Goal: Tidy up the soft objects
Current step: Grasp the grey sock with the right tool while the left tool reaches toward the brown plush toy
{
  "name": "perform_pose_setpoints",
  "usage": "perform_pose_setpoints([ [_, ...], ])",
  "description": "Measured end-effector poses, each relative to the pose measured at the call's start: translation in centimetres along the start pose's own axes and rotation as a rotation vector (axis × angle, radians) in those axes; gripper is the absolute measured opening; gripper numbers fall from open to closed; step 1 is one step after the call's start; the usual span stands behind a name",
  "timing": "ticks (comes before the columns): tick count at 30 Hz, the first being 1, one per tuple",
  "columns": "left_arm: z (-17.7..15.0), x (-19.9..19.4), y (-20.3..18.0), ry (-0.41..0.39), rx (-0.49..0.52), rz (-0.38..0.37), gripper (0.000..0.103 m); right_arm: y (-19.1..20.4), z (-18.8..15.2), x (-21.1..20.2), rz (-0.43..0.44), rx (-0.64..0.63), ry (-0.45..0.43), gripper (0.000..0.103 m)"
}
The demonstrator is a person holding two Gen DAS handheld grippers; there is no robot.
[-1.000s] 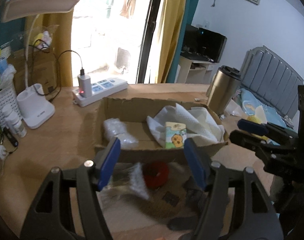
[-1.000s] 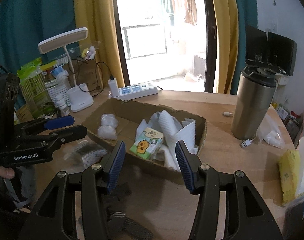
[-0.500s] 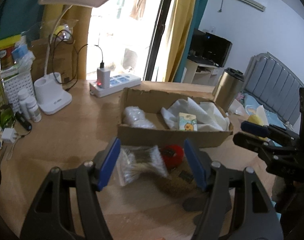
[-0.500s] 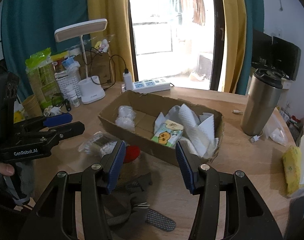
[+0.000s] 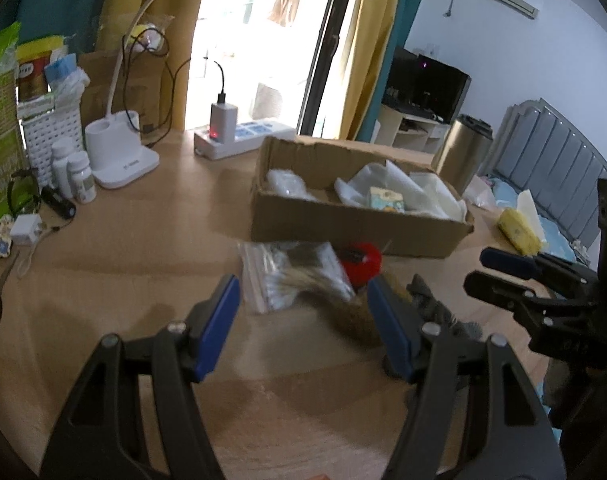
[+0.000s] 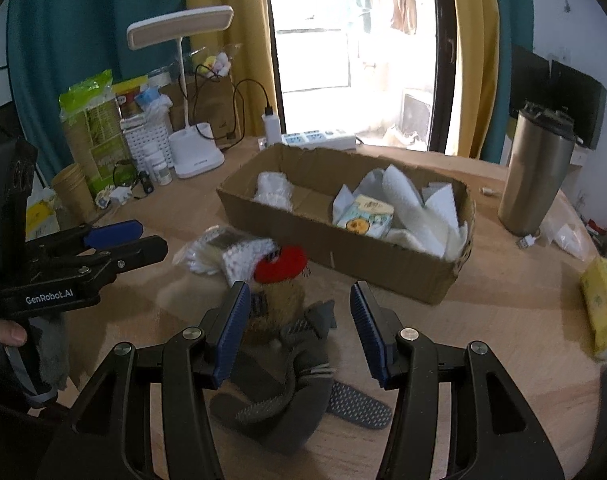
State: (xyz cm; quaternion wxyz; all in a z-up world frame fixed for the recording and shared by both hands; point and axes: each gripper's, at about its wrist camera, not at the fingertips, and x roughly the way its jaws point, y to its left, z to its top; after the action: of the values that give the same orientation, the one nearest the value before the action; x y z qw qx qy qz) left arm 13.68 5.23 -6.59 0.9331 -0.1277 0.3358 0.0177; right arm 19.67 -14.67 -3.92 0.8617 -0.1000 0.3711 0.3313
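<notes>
Both claws part-open, holding nothing: left gripper (image 5: 301, 322) frames a clear plastic bag (image 5: 293, 276) & brown plush toy (image 5: 349, 314) at lower centre; right gripper (image 6: 299, 332) hangs over grey socks (image 6: 291, 396) at frame bottom. Vs a sec ago both have pulled back from the cardboard box (image 6: 343, 240) & dipped, so the loose pile now sits between the jaws, box up at mid-frame. Looks like next pick-up is starting; tissue pack (image 6: 363, 216) & wrapped bits already boxed
</notes>
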Motion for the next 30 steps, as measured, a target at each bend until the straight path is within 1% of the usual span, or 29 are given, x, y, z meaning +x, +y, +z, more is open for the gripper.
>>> perform_pose_setpoints([
  [8, -1.4, 0.9, -0.8, 0.037, 0.006, 0.007, 0.068, 0.0, -2.2, 1.0, 0.011, 0.011, 0.043, 0.055],
  [19, -1.8, 2.9, -2.9, 0.079, 0.054, 0.007, 0.068, -0.7, -4.1, 2.7, 0.01, 0.018, 0.095, 0.055],
  [21, -1.8, 3.4, -3.6, 0.089, 0.07, 0.004, 0.068, -0.9, -4.3, 2.8, 0.005, 0.019, 0.098, 0.052],
  [23, -1.8, 3.7, -4.0, 0.097, 0.081, -0.002, 0.068, -1.2, -4.5, 3.0, 0.002, 0.025, 0.104, 0.041],
  [24, -1.7, 3.9, -4.3, 0.101, 0.085, -0.005, 0.068, -1.3, -4.6, 3.0, -0.002, 0.023, 0.108, 0.039],
  [26, -1.6, 4.3, -4.6, 0.106, 0.091, -0.006, 0.068, -1.6, -4.8, 3.2, -0.01, 0.017, 0.121, 0.03],
  [30, -1.3, 5.1, -5.2, 0.115, 0.101, -0.008, 0.068, -2.6, -4.9, 3.3, -0.034, 0.023, 0.125, 0.03],
])
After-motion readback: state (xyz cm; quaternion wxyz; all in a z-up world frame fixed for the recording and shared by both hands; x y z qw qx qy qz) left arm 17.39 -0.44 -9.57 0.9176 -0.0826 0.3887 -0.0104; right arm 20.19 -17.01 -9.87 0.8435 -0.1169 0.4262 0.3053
